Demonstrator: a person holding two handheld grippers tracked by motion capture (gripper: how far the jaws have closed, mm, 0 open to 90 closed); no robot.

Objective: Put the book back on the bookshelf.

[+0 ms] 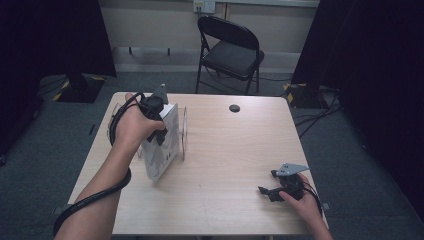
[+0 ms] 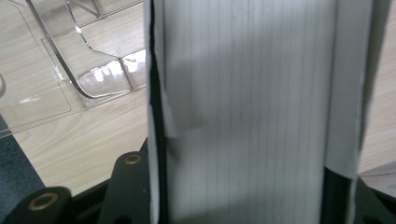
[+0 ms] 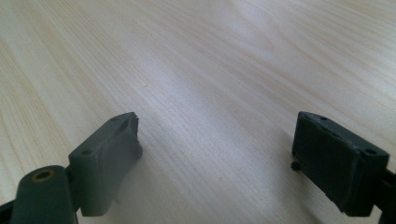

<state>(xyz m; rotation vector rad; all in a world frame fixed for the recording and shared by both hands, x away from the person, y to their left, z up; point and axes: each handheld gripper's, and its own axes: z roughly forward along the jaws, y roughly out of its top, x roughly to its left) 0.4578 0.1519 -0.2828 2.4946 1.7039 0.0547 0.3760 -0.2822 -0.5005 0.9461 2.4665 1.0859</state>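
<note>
Wood table (image 1: 225,165), black chair (image 1: 230,50) behind; left fingers (image 2: 140,186) pinching white book (image 1: 161,145), right fingers (image 3: 107,158) spread.

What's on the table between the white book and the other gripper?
Nothing: in the high view, bare table stretches from the white book to the right gripper.

Your left tongs (image 1: 159,131) hold the box (image 1: 162,145) upright on the desk (image 1: 225,165), just beside the clear stand (image 1: 183,132); your right tongs (image 1: 265,191) rest near the desk's right front corner.

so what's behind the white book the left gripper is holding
A clear plastic stand sits on the table just behind the white book held by the left gripper. The book covers part of the stand.
</note>
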